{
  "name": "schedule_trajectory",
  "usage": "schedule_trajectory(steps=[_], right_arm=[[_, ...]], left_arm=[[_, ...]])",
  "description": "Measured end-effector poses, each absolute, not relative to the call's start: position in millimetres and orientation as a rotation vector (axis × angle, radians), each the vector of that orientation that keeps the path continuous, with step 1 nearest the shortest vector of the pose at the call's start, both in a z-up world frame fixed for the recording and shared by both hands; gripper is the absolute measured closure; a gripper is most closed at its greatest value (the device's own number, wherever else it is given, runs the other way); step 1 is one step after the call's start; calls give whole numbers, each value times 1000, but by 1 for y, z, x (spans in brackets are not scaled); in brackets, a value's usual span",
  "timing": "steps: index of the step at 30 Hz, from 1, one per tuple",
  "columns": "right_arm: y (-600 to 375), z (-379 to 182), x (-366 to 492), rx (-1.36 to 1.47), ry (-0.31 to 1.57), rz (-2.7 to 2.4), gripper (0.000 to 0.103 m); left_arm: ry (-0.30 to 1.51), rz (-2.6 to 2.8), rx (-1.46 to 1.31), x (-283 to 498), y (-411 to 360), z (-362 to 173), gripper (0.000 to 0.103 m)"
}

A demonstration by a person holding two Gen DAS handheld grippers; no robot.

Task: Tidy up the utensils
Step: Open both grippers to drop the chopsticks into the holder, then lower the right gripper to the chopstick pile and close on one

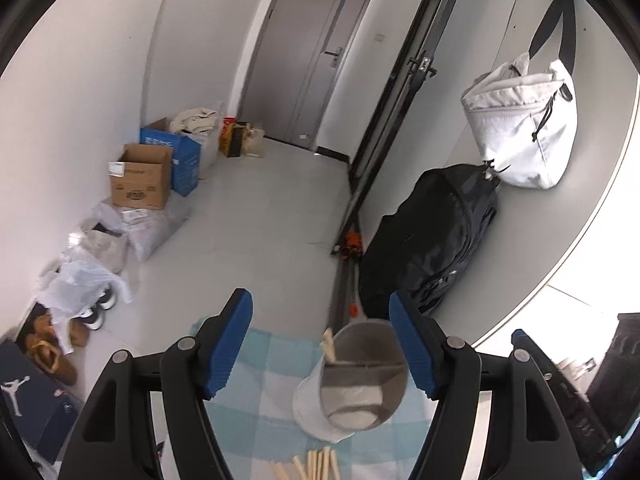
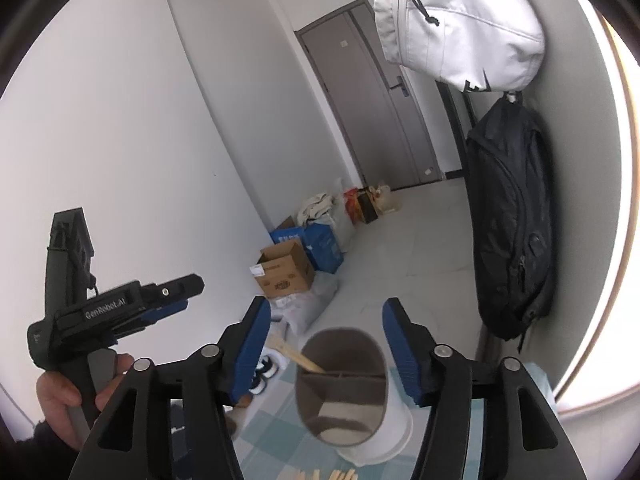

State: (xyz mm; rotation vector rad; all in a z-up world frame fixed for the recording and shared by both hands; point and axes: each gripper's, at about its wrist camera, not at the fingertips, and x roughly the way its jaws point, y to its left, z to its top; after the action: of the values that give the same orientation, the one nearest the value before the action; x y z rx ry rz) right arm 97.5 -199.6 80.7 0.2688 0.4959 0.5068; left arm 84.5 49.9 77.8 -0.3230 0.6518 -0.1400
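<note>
Loose chopsticks cut off by the bottom edge — holder blurred.

Grey door, closed, at the far end of the room. White bag hanging on the right wall; black backpack hanging directly below it. Brown cardboard box, flaps open, on the floor along the left wall; blue box just behind it. Plastic bags and shoes further along the same wall. Dark shoebox at lower left. Blue-and-white checked cloth covering the table.
</note>
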Motion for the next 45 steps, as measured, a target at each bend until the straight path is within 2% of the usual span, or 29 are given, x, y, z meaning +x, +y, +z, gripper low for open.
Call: schedule_trajectory(steps=[8, 13, 18, 31, 36, 38, 41, 45], right_arm=[[-200, 72, 60, 267, 501, 529, 35], [-197, 52, 43, 262, 535, 538, 34], [-194, 24, 32, 232, 576, 540, 28], [-153, -43, 47, 62, 881, 554, 25], [-122, -67, 61, -6, 990, 593, 31], [-112, -76, 65, -20, 1015, 612, 42], [-97, -89, 71, -58, 1069, 625, 52], [-79, -102, 78, -131, 1116, 640, 55]], left_arm=[[666, -99, -300, 53, 44, 66, 34], [695, -95, -290, 38, 41, 48, 26], [711, -79, -268, 30, 39, 23, 26], [838, -28, -276, 35, 70, -48, 26], [883, -47, -361, 36, 86, -54, 26], [898, -18, -350, 38, 92, -58, 26], [920, -4, -382, 38, 102, -64, 26], [939, 12, -403, 40, 110, -69, 26]])
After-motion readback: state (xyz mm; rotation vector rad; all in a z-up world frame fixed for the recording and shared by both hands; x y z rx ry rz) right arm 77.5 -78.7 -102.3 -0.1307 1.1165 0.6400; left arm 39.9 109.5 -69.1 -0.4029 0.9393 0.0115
